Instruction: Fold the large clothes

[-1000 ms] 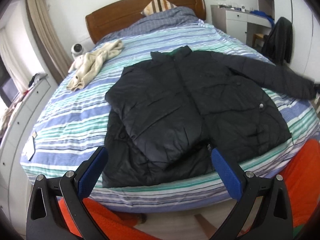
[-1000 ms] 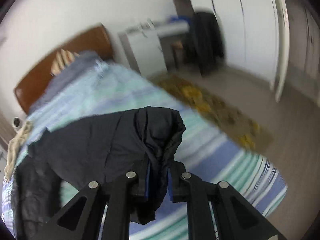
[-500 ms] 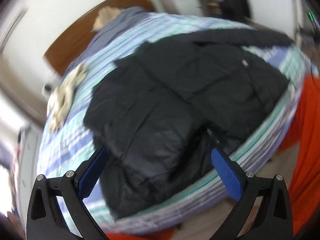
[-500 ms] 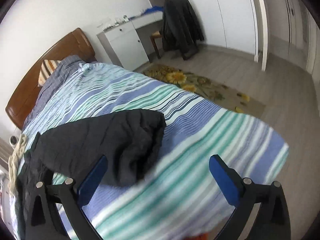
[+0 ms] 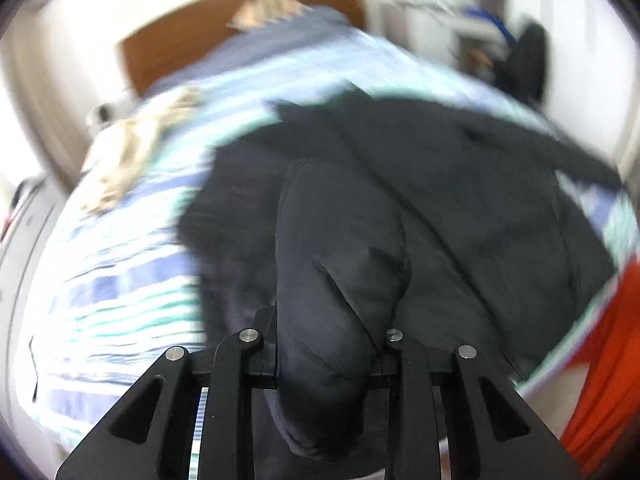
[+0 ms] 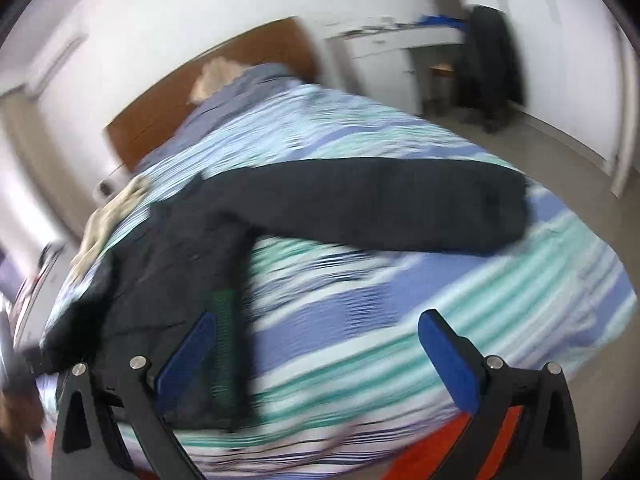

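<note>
I see the black jacket [image 5: 460,208] spread on the bed [image 5: 120,272], which has a blue, green and white striped cover. My left gripper [image 5: 328,344] has just been closing its jaws, and now they are clamped on a thick fold of the jacket near the foot edge of the bed; the fabric bulges up between them and hangs below. My right gripper [image 6: 316,356] has its jaws wide apart, with nothing between them; under it I see only the striped cover. In the right wrist view one sleeve [image 6: 400,208] lies stretched out flat across the bed, away from the body of the jacket, which is at the left. A cream cloth [image 5: 132,152] lies on the bed beside the jacket, nearer the wooden headboard [image 5: 192,36]. Both views are blurred.
</note>
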Demonstrator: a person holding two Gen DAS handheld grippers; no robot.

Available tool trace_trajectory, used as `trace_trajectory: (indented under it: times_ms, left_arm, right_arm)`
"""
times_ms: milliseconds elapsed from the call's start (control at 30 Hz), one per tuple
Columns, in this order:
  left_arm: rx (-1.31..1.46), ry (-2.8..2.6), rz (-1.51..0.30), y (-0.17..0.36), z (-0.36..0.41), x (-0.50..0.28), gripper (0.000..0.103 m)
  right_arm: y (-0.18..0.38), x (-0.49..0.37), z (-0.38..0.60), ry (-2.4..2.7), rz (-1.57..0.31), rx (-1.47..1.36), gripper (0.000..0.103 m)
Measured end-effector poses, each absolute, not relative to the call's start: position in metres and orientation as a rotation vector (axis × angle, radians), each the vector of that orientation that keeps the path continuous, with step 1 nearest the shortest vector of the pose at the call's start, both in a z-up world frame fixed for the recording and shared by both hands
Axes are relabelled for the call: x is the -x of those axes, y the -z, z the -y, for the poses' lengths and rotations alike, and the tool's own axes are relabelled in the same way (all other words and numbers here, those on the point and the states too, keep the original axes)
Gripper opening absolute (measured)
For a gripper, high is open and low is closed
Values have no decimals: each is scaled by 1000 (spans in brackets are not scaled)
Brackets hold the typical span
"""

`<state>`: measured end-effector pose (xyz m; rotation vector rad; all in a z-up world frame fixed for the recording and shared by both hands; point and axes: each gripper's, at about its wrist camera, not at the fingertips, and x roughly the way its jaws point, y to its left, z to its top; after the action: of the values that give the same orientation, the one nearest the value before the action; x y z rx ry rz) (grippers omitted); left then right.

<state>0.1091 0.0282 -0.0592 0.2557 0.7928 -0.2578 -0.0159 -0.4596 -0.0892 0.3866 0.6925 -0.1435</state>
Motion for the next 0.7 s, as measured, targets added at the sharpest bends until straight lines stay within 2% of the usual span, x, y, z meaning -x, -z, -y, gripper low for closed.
trace_trajectory:
  times_ms: [100,233,300,333,400,500,567,633,700]
  left_arm:
    - [-140,42,-718,17,-118,-122,26]
    - [-26,-217,-700,5,-231,-142,30]
    - [17,-358,-718,16,-287,-158,41]
    - [37,-424,-737,26,-311,-166,53]
    - [69,-598,-798,54,-360,-181,53]
    - [124,-699,-885,81,-392,-186,43]
    - [189,-671,-879,86,-387,-164,42]
    - [207,-593,-870,83,-368,-152,48]
    - [191,-487,-866,75,-336,-138,60]
  right_arm:
    - [82,7,429,60,-683,-337,103]
    - [74,2,400,-16,-672,-300,103]
    - [72,0,389,-40,-675,-282,103]
    - [73,-1,384,-49,-682,-276,103]
    - [74,-1,377,-67,-693,-274,103]
    - [76,3,372,-76,-707,-275,103]
    - [76,10,372,-72,-712,-268,103]
    - [78,13,373,-59,-725,-253,103]
    - [84,11,379,-48,-753,-246,103]
